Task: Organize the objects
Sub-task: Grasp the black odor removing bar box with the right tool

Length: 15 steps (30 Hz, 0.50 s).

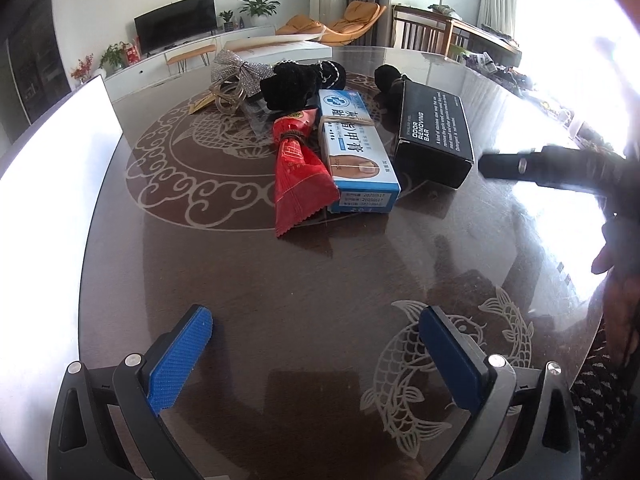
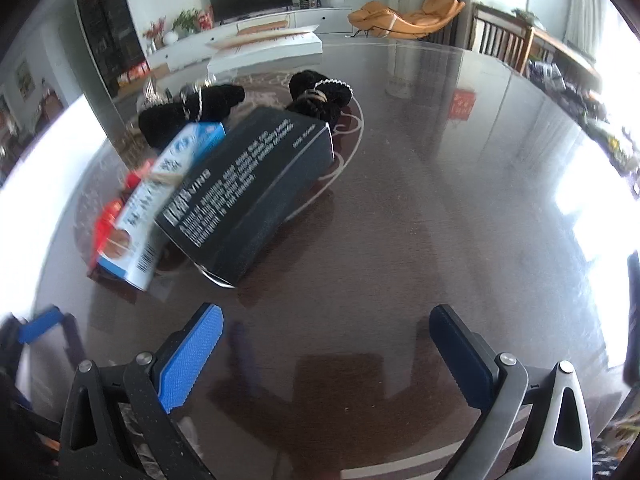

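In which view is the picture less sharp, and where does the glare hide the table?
The right wrist view is less sharp: the blue and white box and the print on the black box are smeared. In the left wrist view the same black box reads clearly, yet window glare washes out the table on the right; both views bend the table edge.

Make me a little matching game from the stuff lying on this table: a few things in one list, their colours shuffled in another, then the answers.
Things:
1. Odor removing bar box
2. Crinkly wrapper
3. Ointment box
4. Sparkly bow

Colours:
A. Silver
B. Blue and white
C. Black
D. Red

Pairs: 1-C, 2-D, 3-B, 4-A

All four lie on the dark table, beyond the open fingers of the left gripper.
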Available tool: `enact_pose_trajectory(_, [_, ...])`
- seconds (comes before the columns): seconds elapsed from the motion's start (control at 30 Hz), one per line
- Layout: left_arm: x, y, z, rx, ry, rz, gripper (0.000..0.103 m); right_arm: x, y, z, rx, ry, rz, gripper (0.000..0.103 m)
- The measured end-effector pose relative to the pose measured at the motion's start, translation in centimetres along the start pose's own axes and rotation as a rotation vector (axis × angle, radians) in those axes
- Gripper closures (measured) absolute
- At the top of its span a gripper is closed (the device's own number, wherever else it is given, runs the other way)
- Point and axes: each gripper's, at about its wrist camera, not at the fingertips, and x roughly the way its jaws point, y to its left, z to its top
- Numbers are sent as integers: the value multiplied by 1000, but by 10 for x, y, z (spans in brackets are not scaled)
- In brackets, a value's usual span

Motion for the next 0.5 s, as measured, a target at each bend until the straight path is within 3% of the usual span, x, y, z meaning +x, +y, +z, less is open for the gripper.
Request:
enact_pose_trajectory(0.1, [0, -1, -1, -6, -6, 5, 0, -12, 16, 31, 29, -38, 33, 0])
enact_pose_trajectory(0.23, [-1, -2, -1, -8, -9, 6, 0, 31, 44, 79, 37, 109, -25, 0])
enact_pose_trajectory(0.37, [-1, -2, -2, -10, -15, 8, 0, 71, 46, 86, 56, 208, -89, 1])
enact_pose_trajectory(0.43, [-1, -2, -2, -11, -17, 9, 0, 72, 36, 80, 85, 197, -24, 27])
enact_pose_trajectory(0.5, [-1, -2, -2, -11, -17, 8, 0, 65, 28, 72, 75, 183, -2, 35])
